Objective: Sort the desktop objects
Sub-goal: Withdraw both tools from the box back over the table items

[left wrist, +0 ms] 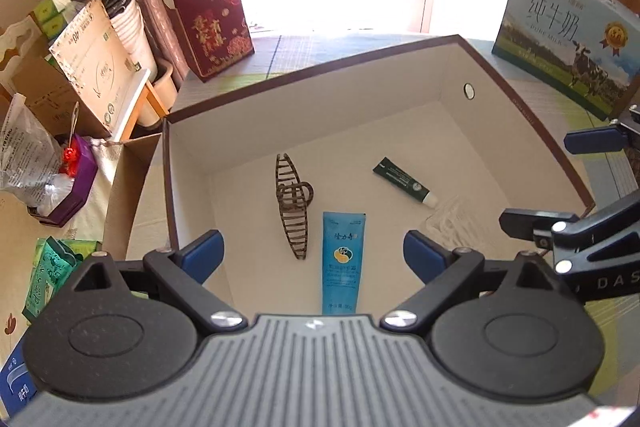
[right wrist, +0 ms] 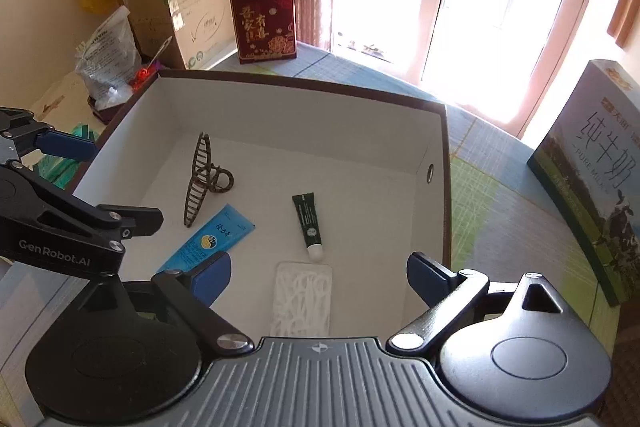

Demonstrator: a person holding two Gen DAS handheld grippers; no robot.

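My left gripper (left wrist: 314, 253) has its fingers (left wrist: 204, 253) spread wide with nothing between them, and so does my right gripper (right wrist: 320, 277). Both hang above the near side of the open white box (right wrist: 280, 107) on the tabletop (right wrist: 488, 211).

All the sorted things lie on the box floor. Between my left fingers, just ahead, is the blue tube (left wrist: 343, 261); the brown hair clip (left wrist: 293, 205) sits a little beyond the left finger, close beside that tube. Farther out, toward my right finger, lies the dark green tube (left wrist: 404, 182). Between my right fingers rests the white packet (right wrist: 303, 297), with the green tube's white cap just ahead of it, the two barely apart.
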